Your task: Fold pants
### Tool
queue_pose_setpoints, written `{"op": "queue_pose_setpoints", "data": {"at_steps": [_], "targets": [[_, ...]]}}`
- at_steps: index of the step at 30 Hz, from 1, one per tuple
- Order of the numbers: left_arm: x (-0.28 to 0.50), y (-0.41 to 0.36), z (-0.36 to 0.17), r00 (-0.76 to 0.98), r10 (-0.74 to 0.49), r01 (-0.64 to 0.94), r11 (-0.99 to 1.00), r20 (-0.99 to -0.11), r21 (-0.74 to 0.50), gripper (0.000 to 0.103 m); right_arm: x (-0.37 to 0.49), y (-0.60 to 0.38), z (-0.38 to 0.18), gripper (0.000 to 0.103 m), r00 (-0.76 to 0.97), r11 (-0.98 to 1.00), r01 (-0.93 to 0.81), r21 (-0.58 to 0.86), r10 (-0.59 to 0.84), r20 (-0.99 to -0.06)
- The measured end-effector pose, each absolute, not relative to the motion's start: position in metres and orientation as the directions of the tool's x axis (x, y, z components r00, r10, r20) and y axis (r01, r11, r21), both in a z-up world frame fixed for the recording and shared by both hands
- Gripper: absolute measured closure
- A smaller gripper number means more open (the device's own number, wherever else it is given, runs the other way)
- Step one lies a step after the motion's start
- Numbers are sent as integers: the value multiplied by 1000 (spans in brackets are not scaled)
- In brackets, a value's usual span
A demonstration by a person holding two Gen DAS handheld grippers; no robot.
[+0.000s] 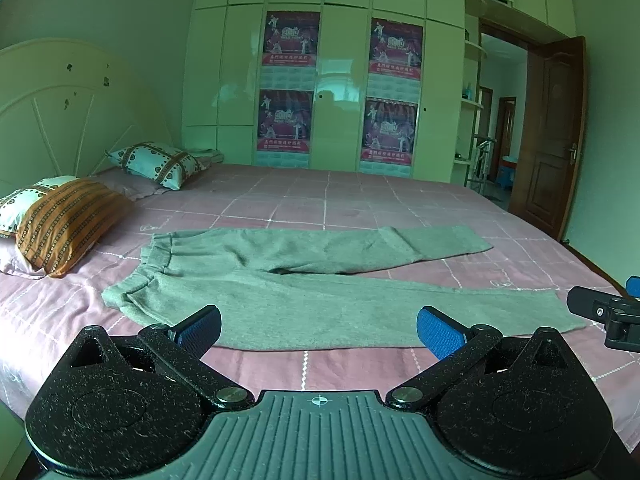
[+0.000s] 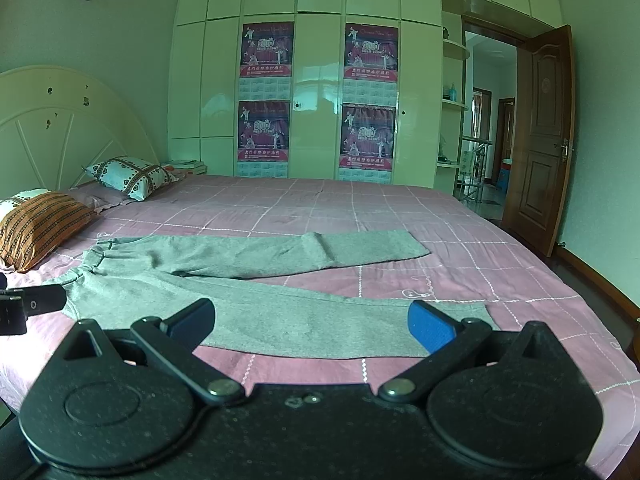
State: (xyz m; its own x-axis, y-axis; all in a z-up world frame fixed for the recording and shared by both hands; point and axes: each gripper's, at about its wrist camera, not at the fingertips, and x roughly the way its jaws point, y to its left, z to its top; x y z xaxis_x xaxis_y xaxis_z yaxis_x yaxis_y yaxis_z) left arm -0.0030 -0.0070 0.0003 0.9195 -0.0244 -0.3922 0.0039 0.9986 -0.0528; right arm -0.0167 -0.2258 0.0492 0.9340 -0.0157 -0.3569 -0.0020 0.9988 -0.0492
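I have both grippers spread wide and empty, hovering over the near edge of the bed (image 1: 360, 200), tipped a little downward. The pants (image 1: 320, 288) lie flat on the pink sheet just ahead of the fingers, waistband to my left near the pillows (image 1: 68, 220), legs running off to the right and splayed apart in a narrow V.

From the left gripper (image 1: 318, 330), the near leg sits directly beyond the fingertips, its lower hem edge just past them; the waistband is ahead and to the left. From the right gripper (image 2: 310, 326), the near leg's cuff is ahead and just right of the right finger (image 2: 430, 330); the far leg's cuff is further ahead, well apart from both fingers.

My judgement is that nothing is folded yet, so the first step is laying one leg over the other. To do it well, I want the left fingers at the near corner of the waistband and the right fingers at the near cuff, each pinching only the near leg's fabric and none of the sheet. I would come in low and level with the cloth, close firmly on the knit, then lift both ends together so the leg stays taut and lands edge to edge on the far leg. The soft fabric will likely sag between the grips if I lift unevenly.
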Motion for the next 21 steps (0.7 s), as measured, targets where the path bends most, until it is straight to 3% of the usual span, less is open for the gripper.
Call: {"op": "queue_pose_setpoints", "data": {"at_steps": [21], "targets": [[-4,-9,1,917,-32,10,998,-397,-56,0,-16,-226,49,6,934,999,-3,-49,-15,-357]]}}
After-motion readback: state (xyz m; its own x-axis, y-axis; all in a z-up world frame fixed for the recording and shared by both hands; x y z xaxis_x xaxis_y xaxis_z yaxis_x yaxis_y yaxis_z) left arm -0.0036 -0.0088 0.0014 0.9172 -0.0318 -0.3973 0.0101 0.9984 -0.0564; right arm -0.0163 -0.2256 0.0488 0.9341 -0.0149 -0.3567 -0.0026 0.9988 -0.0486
